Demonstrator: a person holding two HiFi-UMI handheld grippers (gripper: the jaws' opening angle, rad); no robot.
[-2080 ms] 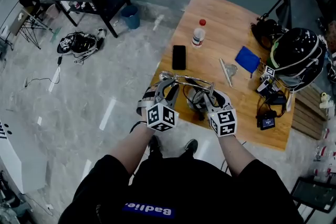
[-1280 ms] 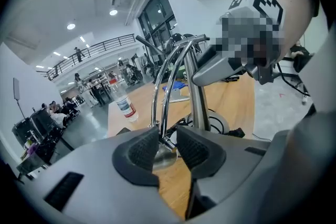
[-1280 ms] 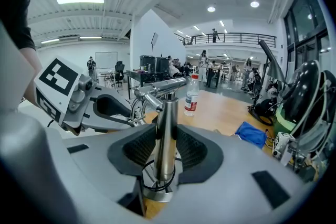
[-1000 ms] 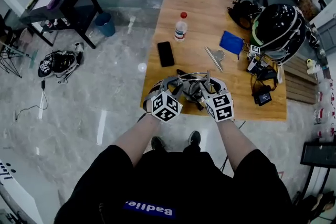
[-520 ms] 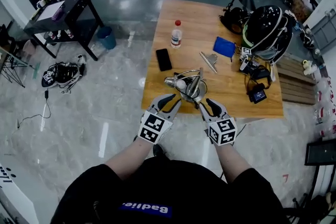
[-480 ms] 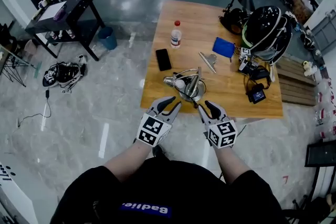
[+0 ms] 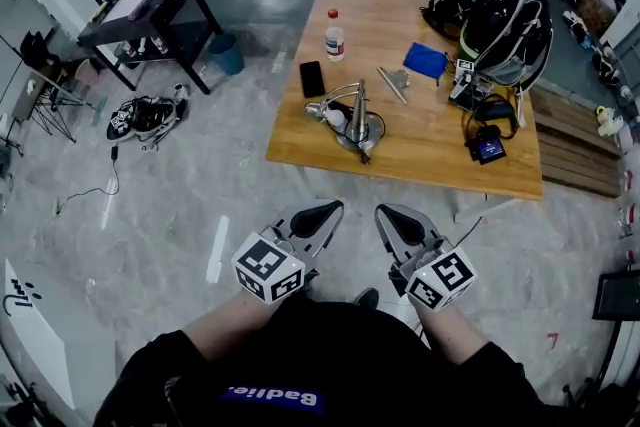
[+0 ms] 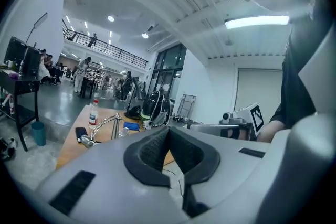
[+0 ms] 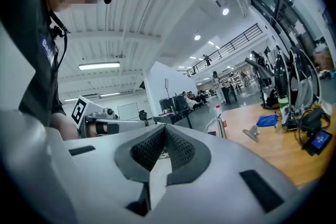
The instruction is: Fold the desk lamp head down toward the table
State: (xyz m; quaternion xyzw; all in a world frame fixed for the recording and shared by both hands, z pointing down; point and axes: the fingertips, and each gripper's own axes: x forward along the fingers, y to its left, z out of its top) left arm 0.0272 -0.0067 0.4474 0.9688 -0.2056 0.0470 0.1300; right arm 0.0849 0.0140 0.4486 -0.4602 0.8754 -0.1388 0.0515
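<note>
Table [image 7: 440,140] bears chrome lamp [image 7: 357,115], head [image 7: 316,110] down; left tongs [image 7: 333,208], right tongs [image 7: 384,213] just closed, empty.

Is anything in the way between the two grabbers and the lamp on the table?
No, nothing visible. The left gripper and right gripper hang over the floor, short of the table, jaws just closed with nothing between them. Only its bare top lies before the lamp.
</note>
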